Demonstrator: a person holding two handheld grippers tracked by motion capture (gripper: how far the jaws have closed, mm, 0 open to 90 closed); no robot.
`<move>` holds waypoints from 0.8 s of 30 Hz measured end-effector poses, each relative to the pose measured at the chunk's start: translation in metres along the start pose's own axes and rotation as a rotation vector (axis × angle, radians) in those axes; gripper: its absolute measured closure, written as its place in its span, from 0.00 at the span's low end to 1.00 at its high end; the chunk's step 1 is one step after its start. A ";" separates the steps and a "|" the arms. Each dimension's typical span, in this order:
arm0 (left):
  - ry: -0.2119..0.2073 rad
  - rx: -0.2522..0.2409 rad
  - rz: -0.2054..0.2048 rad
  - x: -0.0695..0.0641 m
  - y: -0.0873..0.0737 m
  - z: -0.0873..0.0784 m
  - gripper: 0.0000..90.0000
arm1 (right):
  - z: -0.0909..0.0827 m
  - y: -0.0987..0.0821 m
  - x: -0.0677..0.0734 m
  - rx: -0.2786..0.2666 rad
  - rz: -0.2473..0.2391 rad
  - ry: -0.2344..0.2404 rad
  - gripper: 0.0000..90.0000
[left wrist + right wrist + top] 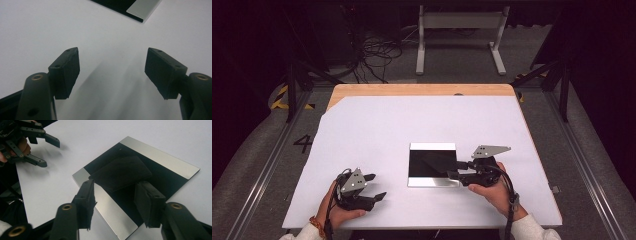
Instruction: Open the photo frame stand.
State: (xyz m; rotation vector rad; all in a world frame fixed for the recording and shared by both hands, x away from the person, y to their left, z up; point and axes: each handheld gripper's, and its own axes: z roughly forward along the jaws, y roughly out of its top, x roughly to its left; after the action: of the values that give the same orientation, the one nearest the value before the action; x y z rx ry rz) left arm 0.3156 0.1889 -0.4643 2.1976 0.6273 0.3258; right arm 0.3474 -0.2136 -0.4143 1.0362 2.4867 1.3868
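Near the bench's [362, 125] front edge, the right hand-held gripper [115, 202] straddles a dark cloth [121, 172] on the black tablet [172, 180], jaws apart; the left hand-held gripper [112, 72] gapes wide, empty.

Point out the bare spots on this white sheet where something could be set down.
The white sheet is bare across its far half, between the black-and-silver tablet and the wooden table edge. The left side beyond the left tool is free too. It is crowded at the tablet's right edge, where the right tool hovers.
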 end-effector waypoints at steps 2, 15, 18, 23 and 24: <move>0.001 0.000 0.001 0.000 0.000 0.000 0.32 | -0.001 0.000 -0.001 -0.007 0.018 0.006 0.54; -0.008 0.012 0.012 -0.003 0.002 0.004 0.32 | -0.003 0.000 -0.010 -0.036 0.108 0.033 0.49; -0.010 0.014 0.017 -0.004 0.002 0.005 0.32 | -0.001 -0.001 -0.013 -0.040 0.141 0.045 0.49; -0.012 0.013 0.019 -0.004 0.003 0.005 0.32 | 0.009 0.000 -0.013 -0.028 0.195 0.077 0.47; -0.012 0.014 0.019 -0.004 0.003 0.005 0.32 | 0.010 0.001 -0.013 -0.027 0.200 0.079 0.46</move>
State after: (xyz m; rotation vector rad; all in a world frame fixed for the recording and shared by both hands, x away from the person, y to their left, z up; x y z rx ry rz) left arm 0.3151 0.1819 -0.4657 2.2189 0.6042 0.3190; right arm 0.3623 -0.2139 -0.4224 1.2791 2.4674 1.5395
